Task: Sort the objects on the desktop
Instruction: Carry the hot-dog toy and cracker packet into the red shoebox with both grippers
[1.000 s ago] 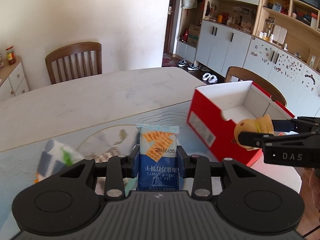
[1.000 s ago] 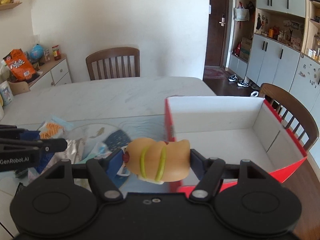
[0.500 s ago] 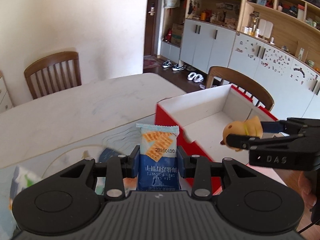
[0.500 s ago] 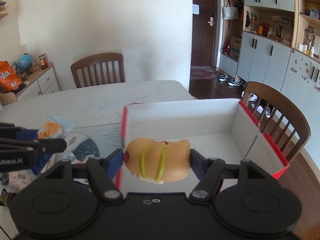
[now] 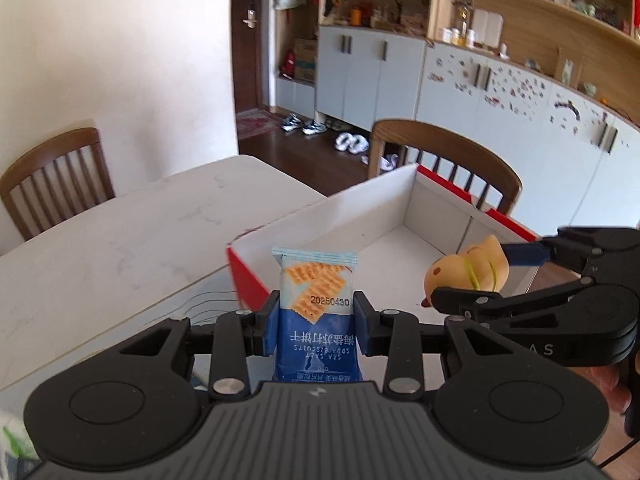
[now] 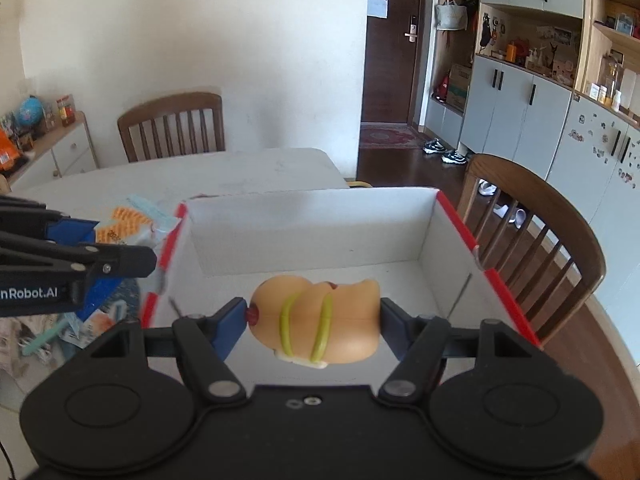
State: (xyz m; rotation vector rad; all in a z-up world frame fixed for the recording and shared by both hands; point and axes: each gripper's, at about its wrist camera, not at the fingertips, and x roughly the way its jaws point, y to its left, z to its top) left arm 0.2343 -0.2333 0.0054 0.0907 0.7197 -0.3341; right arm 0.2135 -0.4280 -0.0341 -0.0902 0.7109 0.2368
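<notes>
While both tongs hang over the bench (image 5: 120,248), each has something clamped. Left tongs (image 5: 316,320) are closed tight on a soda biscuit packet (image 5: 316,304), blue pads pressing its two long sides; the packet stands upright between them, its crimped top edge pointing away from the camera, print upside down. It sits just at the near left corner of the red box (image 5: 248,280), seen against the box's white inside.

Right tongs (image 6: 314,320) stand wide but are gripped on a toy hot dog (image 6: 316,320), pads touching its two ends, so it lies crosswise between them. Tan bun, two yellow-green stripes, red sausage tip at the left pad. The toy hangs above the box's white floor, inside the line of its walls (image 6: 456,216).

From the right wrist view the left tongs (image 6: 132,260) come in at the left edge, beside the box's left wall. Loose snack wrappers (image 6: 124,220) lie on the bench behind them. A wooden chair (image 6: 540,240) stands just beyond the box's right side.
</notes>
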